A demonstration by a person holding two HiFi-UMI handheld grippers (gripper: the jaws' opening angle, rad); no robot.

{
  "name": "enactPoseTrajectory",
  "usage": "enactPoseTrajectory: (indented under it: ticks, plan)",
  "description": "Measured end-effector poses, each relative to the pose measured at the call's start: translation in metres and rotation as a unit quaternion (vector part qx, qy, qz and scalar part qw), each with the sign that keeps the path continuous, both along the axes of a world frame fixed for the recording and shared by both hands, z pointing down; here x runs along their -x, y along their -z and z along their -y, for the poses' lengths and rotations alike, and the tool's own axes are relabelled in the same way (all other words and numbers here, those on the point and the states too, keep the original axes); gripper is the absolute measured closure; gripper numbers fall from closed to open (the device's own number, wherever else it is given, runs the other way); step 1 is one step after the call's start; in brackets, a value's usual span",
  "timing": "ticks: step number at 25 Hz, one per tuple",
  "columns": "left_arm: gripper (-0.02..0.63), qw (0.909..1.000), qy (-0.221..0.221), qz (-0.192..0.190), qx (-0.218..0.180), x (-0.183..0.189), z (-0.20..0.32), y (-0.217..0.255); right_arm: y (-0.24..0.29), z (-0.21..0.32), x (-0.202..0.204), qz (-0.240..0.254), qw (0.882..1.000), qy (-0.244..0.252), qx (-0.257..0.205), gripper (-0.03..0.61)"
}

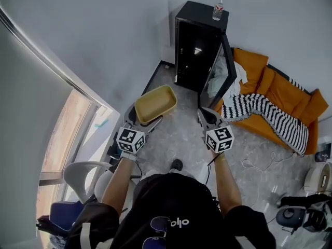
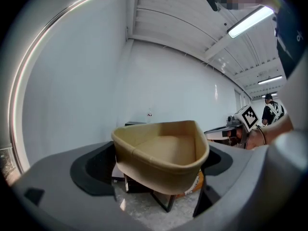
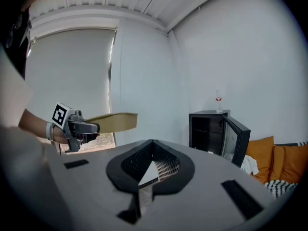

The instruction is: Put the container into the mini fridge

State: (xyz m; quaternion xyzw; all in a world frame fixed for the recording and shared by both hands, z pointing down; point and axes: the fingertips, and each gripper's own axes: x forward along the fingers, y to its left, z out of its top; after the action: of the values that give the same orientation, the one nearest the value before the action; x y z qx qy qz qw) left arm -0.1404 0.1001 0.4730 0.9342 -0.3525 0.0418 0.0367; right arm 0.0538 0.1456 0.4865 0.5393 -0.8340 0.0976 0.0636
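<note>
A tan, rounded, empty container (image 1: 155, 103) hangs above the floor, and my left gripper (image 1: 142, 119) is shut on its near rim. In the left gripper view the container (image 2: 161, 153) fills the space between the jaws. The black mini fridge (image 1: 196, 48) stands against the far wall with its door (image 1: 224, 78) swung open to the right; it also shows in the right gripper view as the fridge (image 3: 210, 131) with its dark inside. My right gripper (image 1: 208, 118) is level with the left one, shut, its tips (image 3: 152, 144) meeting on nothing.
A water bottle (image 1: 218, 10) stands on top of the fridge. An orange sofa (image 1: 282, 95) with a striped blanket (image 1: 270, 113) sits right of the open door. A white chair (image 1: 85, 178) and a window are at the left. A cable (image 1: 259, 162) lies on the floor.
</note>
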Motion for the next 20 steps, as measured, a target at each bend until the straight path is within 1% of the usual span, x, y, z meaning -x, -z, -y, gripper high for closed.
enactPoseTrajectory:
  ticks: [8, 13, 16, 20]
  plan:
    - [0.083, 0.9999, -0.014, 0.003, 0.003, -0.034, 0.031, -0.004, -0.005, 0.025, -0.031, 0.005, 1.000, -0.013, 0.003, 0.572]
    - [0.083, 0.9997, -0.024, 0.005, 0.008, -0.051, 0.059, -0.008, -0.011, 0.049, -0.046, 0.008, 1.000, -0.023, 0.007, 0.572]
    - [0.083, 0.9993, -0.035, 0.005, 0.009, -0.062, 0.081, -0.014, -0.016, 0.067, -0.055, 0.007, 0.999, -0.032, 0.010, 0.572]
    - [0.083, 0.9986, -0.053, 0.002, 0.010, -0.081, 0.124, -0.016, -0.016, 0.101, -0.074, 0.006, 0.999, -0.053, 0.010, 0.572]
